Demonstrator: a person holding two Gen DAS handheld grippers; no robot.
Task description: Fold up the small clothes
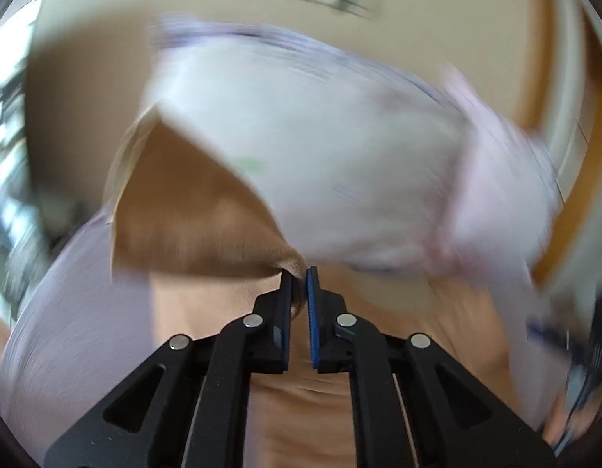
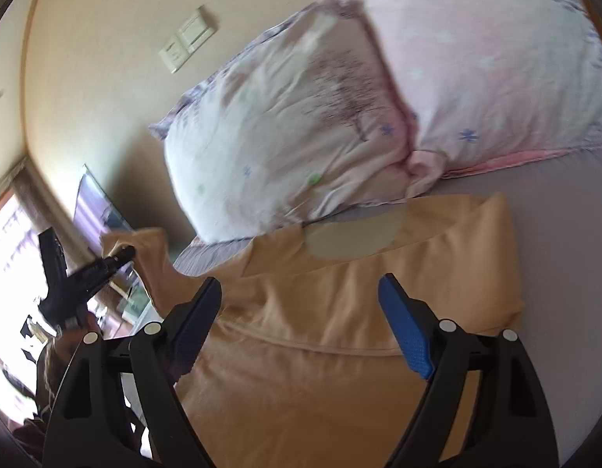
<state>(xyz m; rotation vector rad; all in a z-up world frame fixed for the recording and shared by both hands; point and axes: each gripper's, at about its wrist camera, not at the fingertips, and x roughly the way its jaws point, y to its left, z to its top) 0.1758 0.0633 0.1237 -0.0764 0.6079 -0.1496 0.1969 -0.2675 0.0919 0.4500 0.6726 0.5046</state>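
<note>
Now left hand-held gripper (image 1: 299, 269) pinches raised shirt (image 1: 191, 218); right hand-held gripper (image 2: 301, 284) spread

Bedroom, pillows (image 2: 301, 124) on bed (image 2: 566, 234), wall switches (image 2: 187, 43)

You are working over a bed with a grey sheet (image 2: 566, 210). An orange shirt (image 2: 340, 312) lies flat on it. Two puffy pillows rest at the far end, a white one (image 2: 285, 136) touching a pink one (image 2: 496, 62).
</note>
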